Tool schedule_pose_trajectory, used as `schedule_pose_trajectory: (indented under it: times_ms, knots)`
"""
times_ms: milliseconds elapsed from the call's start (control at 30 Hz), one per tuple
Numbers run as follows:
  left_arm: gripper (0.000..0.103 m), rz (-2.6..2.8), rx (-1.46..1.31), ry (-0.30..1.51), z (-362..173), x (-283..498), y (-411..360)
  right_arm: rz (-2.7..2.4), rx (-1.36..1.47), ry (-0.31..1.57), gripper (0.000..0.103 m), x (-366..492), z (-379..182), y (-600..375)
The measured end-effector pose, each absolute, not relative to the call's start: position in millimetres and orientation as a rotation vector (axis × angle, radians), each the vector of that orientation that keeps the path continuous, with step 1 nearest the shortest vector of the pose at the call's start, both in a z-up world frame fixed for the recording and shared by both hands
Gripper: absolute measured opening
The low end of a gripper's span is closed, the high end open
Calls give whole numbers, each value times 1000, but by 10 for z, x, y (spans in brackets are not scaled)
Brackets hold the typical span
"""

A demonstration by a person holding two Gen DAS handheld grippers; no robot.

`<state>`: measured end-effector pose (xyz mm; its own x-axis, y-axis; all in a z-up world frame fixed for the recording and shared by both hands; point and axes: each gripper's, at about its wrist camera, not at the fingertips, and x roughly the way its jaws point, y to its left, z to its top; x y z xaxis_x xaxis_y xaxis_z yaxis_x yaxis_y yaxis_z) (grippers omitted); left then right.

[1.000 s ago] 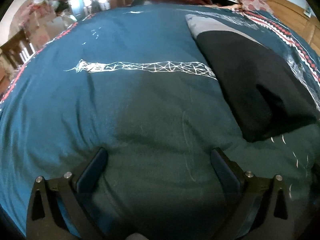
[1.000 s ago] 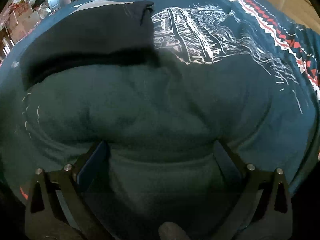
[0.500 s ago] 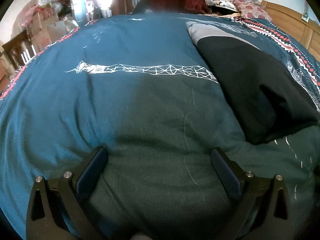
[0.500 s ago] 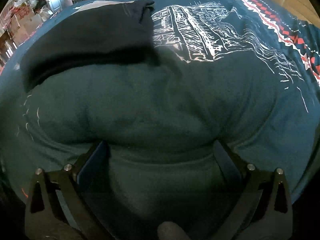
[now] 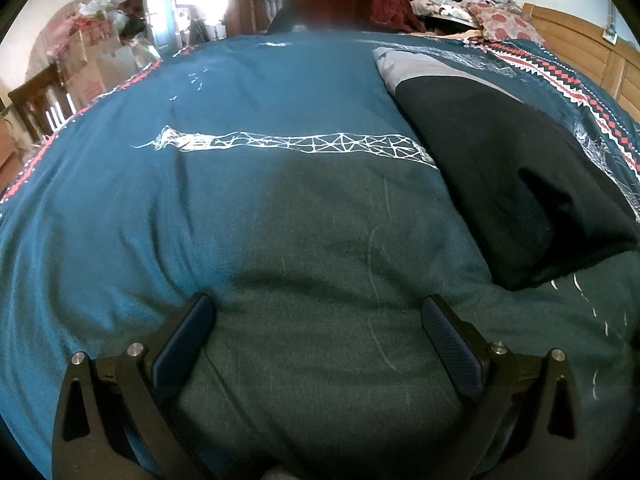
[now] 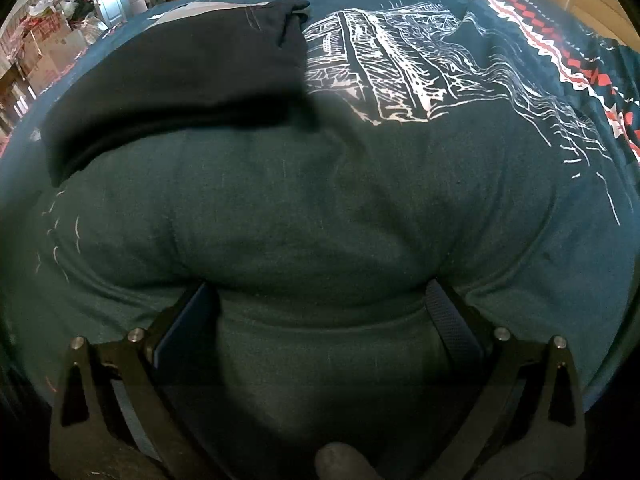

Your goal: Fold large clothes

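text: none legible | labels: none | bedspread (image 5: 280,92): white line drawings only

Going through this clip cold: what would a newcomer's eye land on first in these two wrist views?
First, the teal bedspread that fills both views, with its white lattice-tower print running across the middle of the left view. Next, the folded black garment lying on it, at the right in the left view and upper left in the right view. Both the left hand-held gripper and the right hand-held gripper sit low in frame, jaws spread wide over bunched fabric.
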<state>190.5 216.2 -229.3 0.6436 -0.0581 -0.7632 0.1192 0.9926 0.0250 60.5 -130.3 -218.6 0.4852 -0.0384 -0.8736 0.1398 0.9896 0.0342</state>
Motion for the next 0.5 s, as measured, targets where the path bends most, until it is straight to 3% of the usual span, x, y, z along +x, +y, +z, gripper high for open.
schedule_pose_trajectory:
  times_ms: [500]
  knots:
    - [103, -105, 67, 869, -2290, 1912, 2166, -98, 109, 1062, 103, 622, -2198, -1299]
